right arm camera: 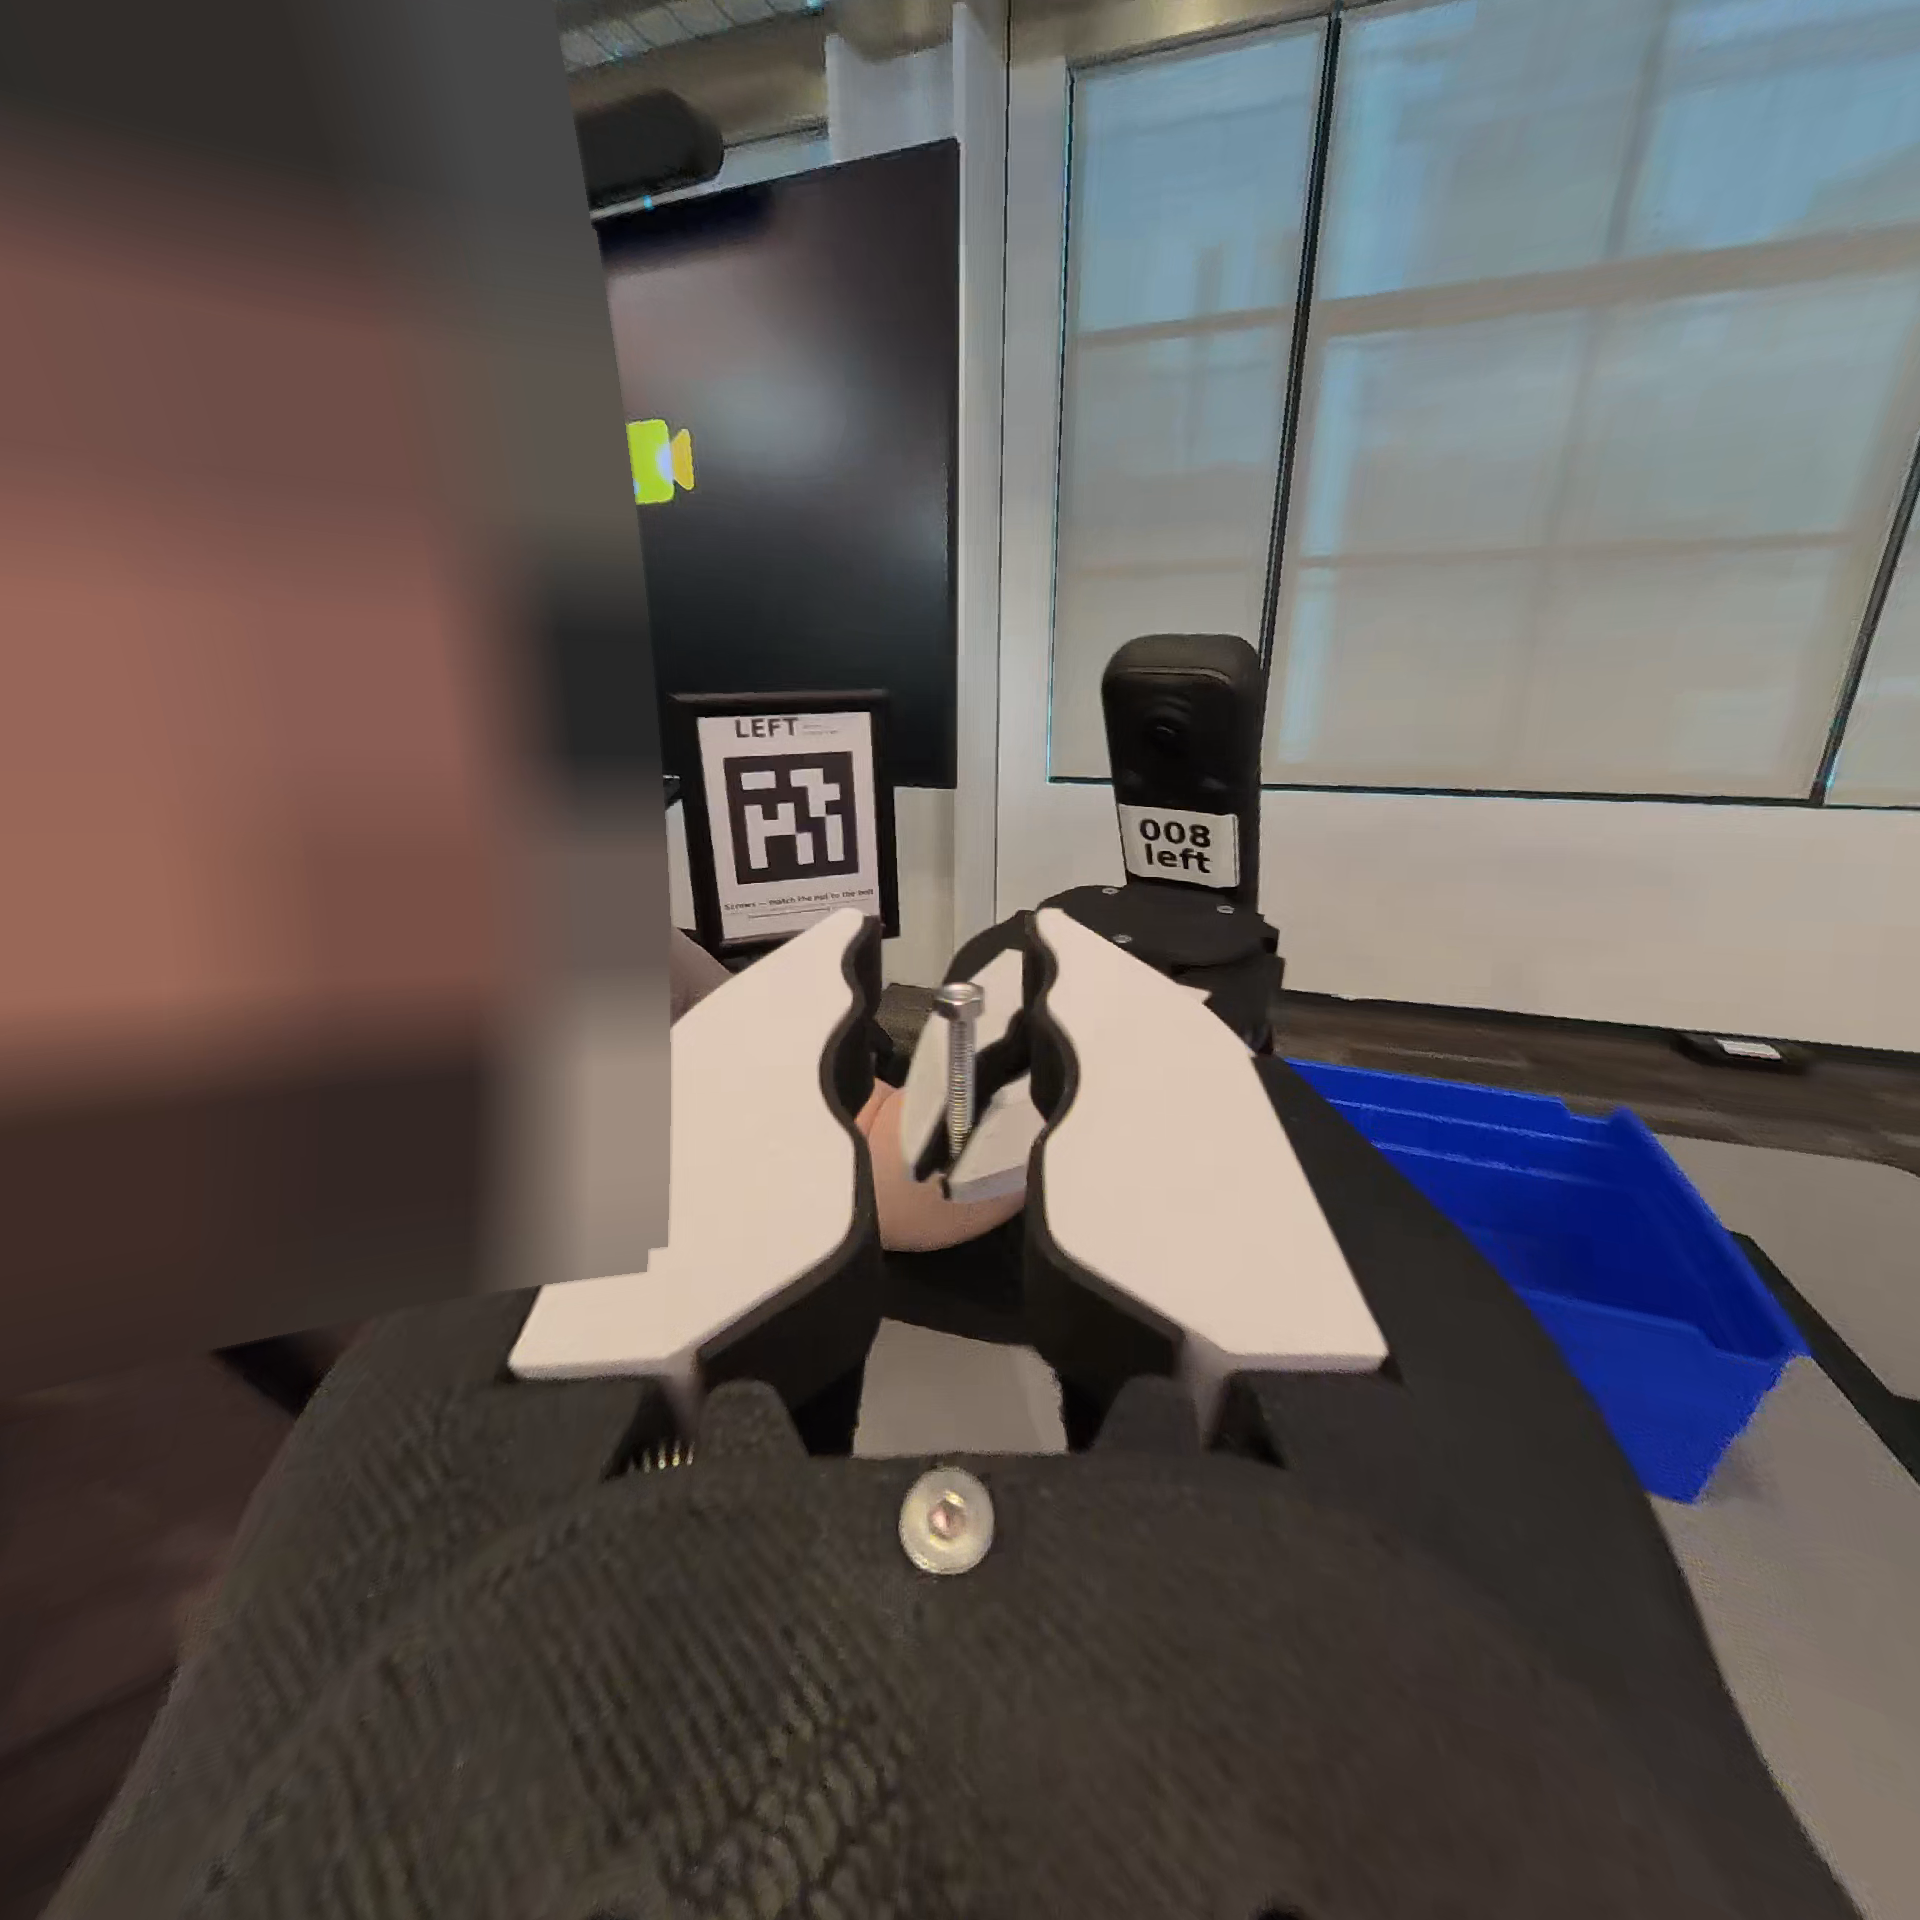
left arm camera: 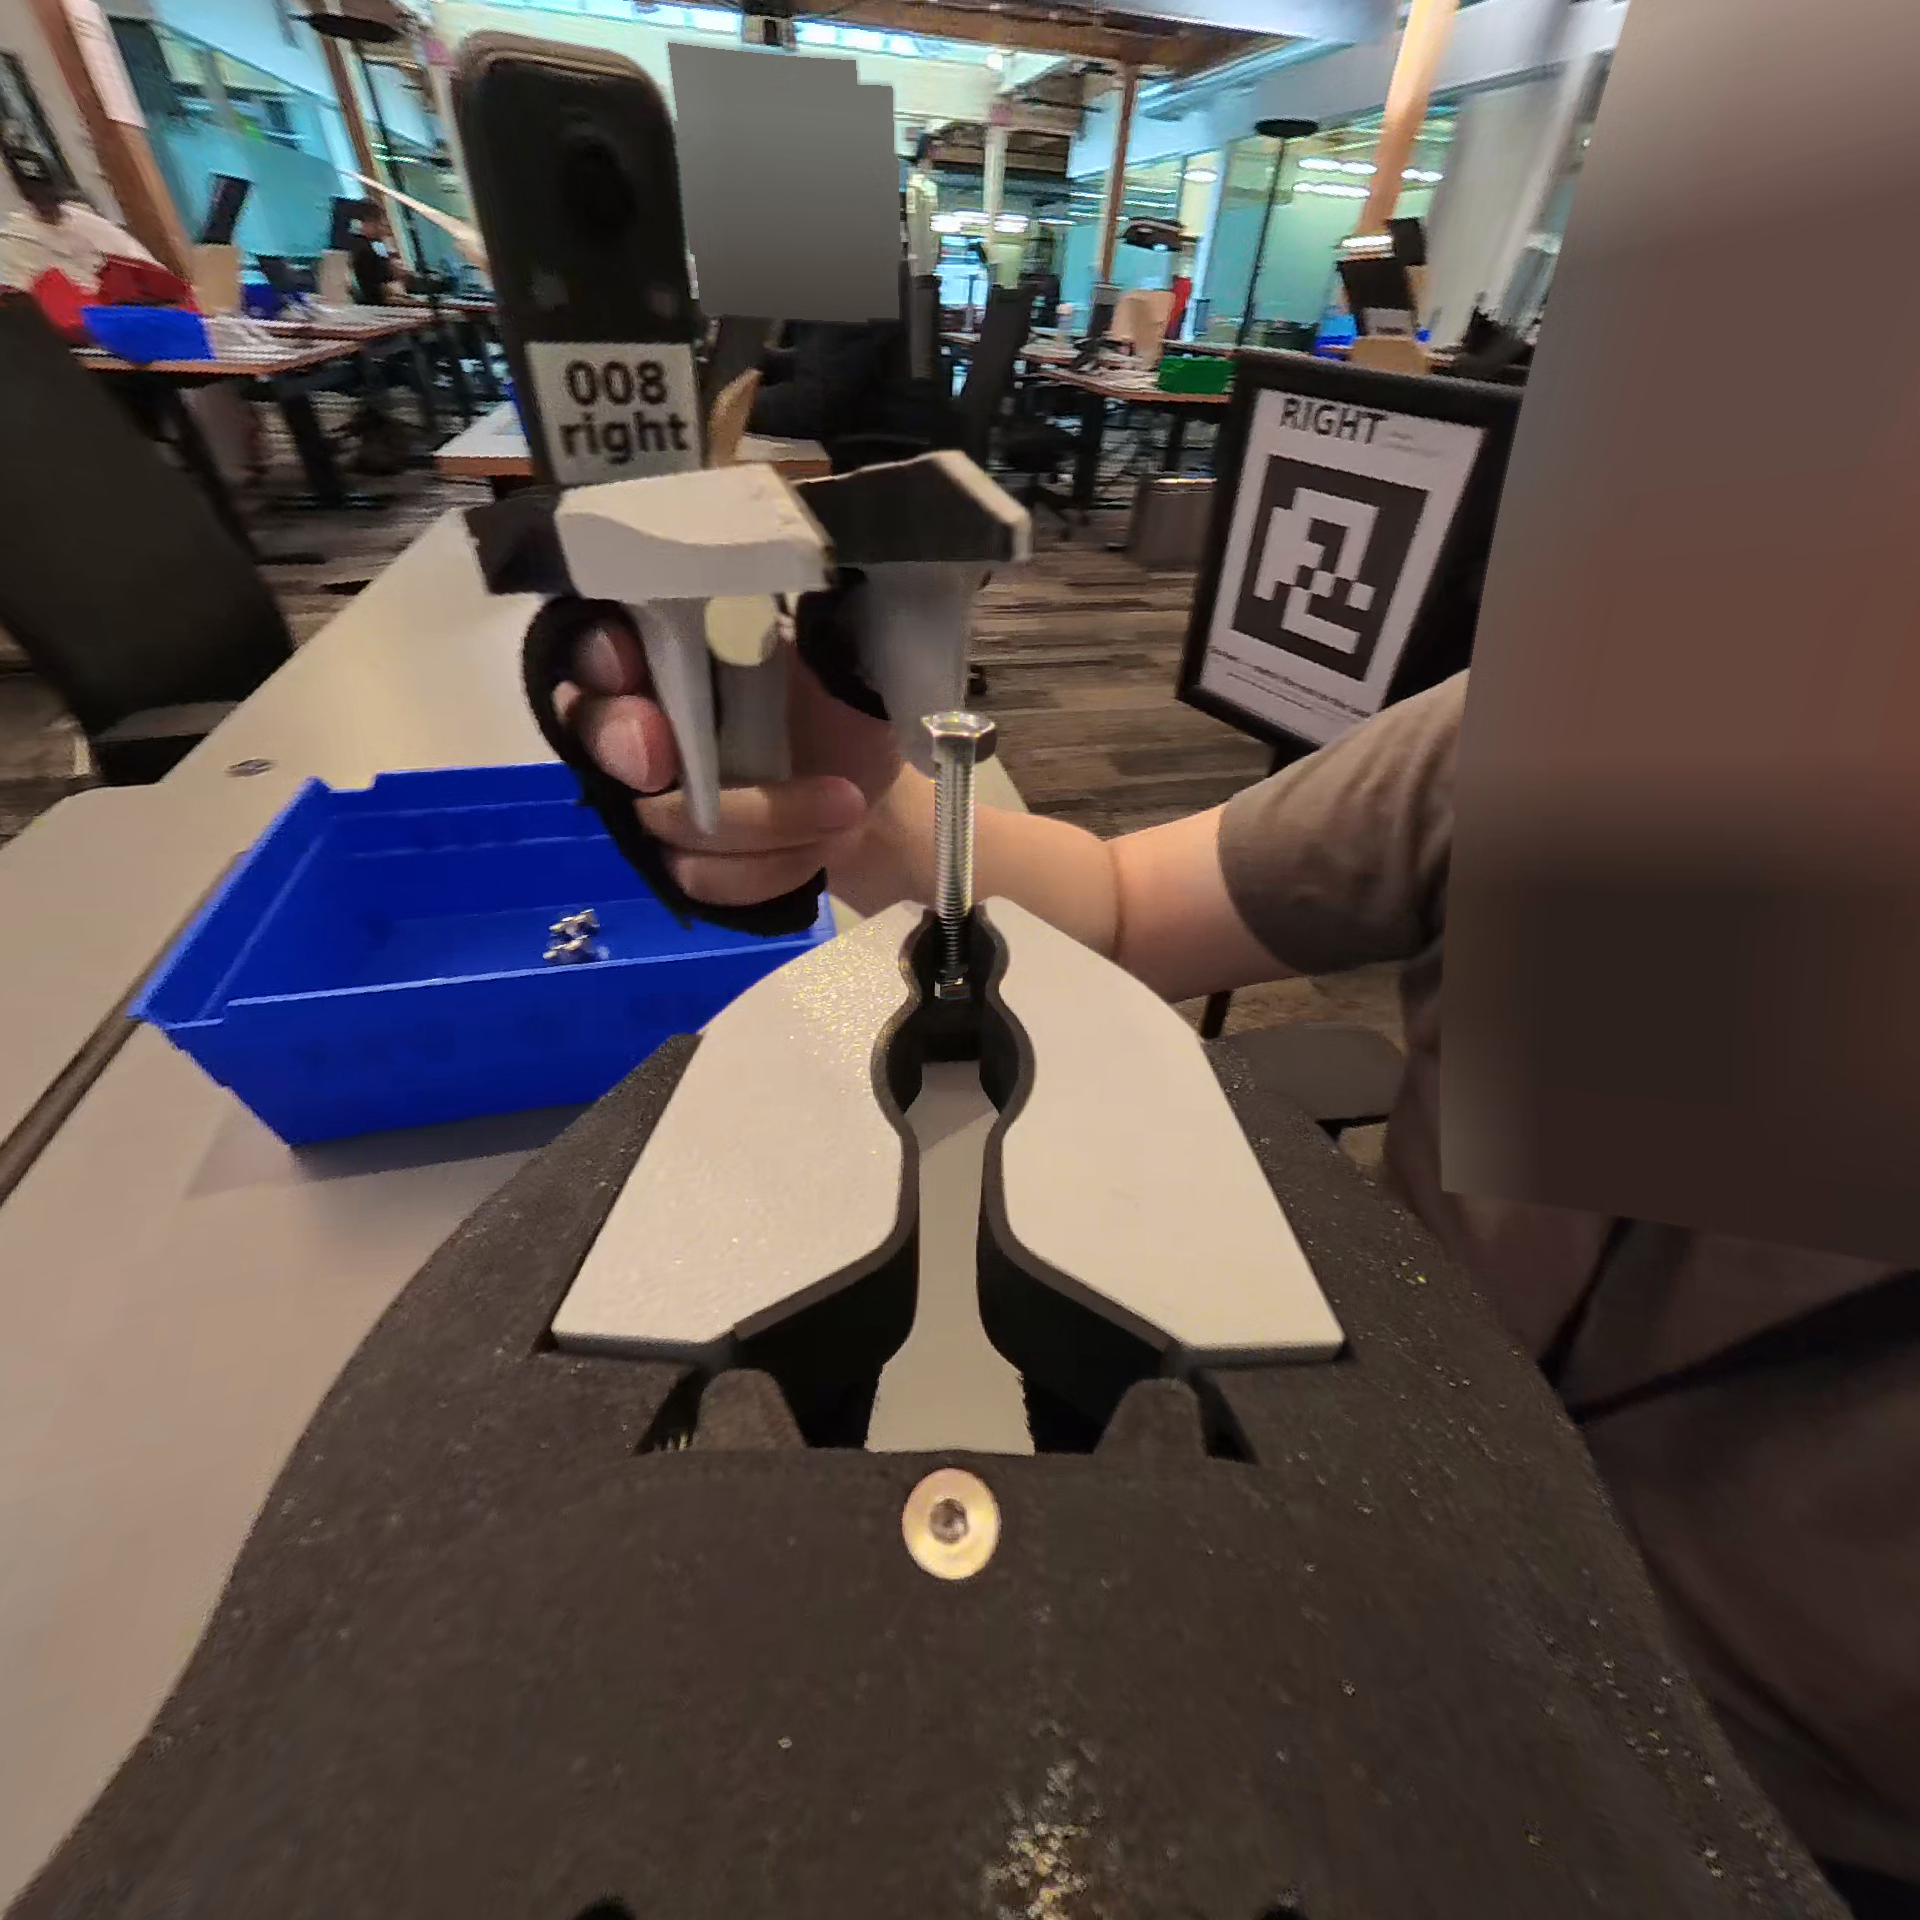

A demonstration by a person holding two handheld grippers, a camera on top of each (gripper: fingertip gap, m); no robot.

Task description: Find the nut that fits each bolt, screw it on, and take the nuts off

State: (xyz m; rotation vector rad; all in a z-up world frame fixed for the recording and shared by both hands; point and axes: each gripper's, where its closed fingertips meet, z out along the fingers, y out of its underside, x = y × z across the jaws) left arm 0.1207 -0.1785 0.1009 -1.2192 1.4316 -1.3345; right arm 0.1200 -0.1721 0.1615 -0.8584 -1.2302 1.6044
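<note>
A: Item one, the left tool [left arm camera: 951,935]?
B: Two white-faced fingers [left arm camera: 769,1122] on a black body, drawn in tight on the lower end of a bolt [left arm camera: 953,821]. The bolt stands upright, hex head on top, threaded shank running down into the notch between the fingertips. A small nut [left arm camera: 951,985] sits on the shank inside that notch.

A: Item two, the right tool [right arm camera: 951,997]?
B: Same build. In its own view the fingers stand slightly apart with nothing between them; the bolt [right arm camera: 958,1070] shows through the gap, farther off, held by the left tool [right arm camera: 951,1153]. In the left wrist view the right tool [left arm camera: 821,530] is up in the air above the surface, a hand [left arm camera: 727,790] round its grip, just beside the bolt head.

A: Item three, container?
B: One blue bin [left arm camera: 312,997], on the grey surface [left arm camera: 156,1299] near its far edge (left of the left tool in that view). Two small wing nuts [left arm camera: 571,935] lie together on its floor. The right wrist view shows the bin [right arm camera: 1558,1247] at the right.

A: Sundries?
B: A framed marker card [left arm camera: 1340,561] standing beyond the surface's right side, and a second one [right arm camera: 795,821] in the right wrist view. A person's forearm [left arm camera: 1091,894] in a grey sleeve reaches in from the right.
</note>
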